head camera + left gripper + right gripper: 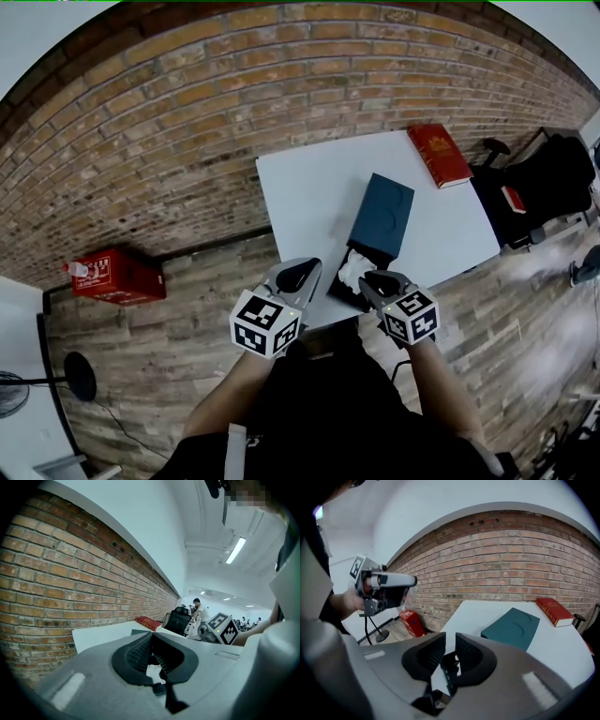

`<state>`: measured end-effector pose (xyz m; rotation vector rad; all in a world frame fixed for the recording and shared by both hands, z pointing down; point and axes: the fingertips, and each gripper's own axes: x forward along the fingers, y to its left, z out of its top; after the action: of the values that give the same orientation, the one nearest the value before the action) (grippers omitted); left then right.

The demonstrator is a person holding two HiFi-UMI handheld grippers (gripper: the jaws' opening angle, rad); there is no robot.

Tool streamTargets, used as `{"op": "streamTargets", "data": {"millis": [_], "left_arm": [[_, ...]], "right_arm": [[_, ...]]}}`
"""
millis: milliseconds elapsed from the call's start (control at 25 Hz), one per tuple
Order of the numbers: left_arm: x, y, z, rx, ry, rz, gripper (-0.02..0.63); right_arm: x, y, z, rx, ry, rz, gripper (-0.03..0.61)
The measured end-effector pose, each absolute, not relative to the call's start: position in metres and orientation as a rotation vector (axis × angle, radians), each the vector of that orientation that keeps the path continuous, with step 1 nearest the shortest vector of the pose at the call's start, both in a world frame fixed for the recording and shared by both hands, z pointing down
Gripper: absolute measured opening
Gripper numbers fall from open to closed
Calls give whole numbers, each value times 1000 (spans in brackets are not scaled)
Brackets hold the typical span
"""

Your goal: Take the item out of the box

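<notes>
- While both grippers hover at the near edge of the white table (309, 187), the open box (341, 298) sits right between them. Its item (352, 270), a crumpled white bundle bulging above the rim, is not yet lifted.
- Left gripper (151, 656): jaws a narrow gap apart, nothing between the pads, only pale table showing through. It sits close at the box's left side, likely there to steady the box when the pull comes.
- Right gripper (450, 652): jaws just slightly parted. A dark edge, probably the box wall, shows low in the gap, and the pads don't look to be pressing on it. Its nose is in at the box's right side beside the bundle, so I'd judge it is lining up for the pick.
- The teal lid (382, 214) lies flat just beyond the box, parked out of the way so the top is clear to reach into.
- The bundle seems to run along the box's length, away from the person and slanting toward the red book (439, 155). Under that wrapping I can't tell which end is which.
</notes>
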<state>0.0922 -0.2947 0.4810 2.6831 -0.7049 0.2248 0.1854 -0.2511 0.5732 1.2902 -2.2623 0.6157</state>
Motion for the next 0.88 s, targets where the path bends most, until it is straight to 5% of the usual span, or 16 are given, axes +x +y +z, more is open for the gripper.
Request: {"op": "streamTargets", "data": {"millis": [440, 880], "left_arm": [[95, -303, 510, 2615, -752, 287, 3], [79, -301, 530, 2552, -793, 320, 3]], "right_arm": [[179, -269, 657, 1075, -2100, 641, 112], [178, -276, 709, 1008, -1968, 657, 256]]}}
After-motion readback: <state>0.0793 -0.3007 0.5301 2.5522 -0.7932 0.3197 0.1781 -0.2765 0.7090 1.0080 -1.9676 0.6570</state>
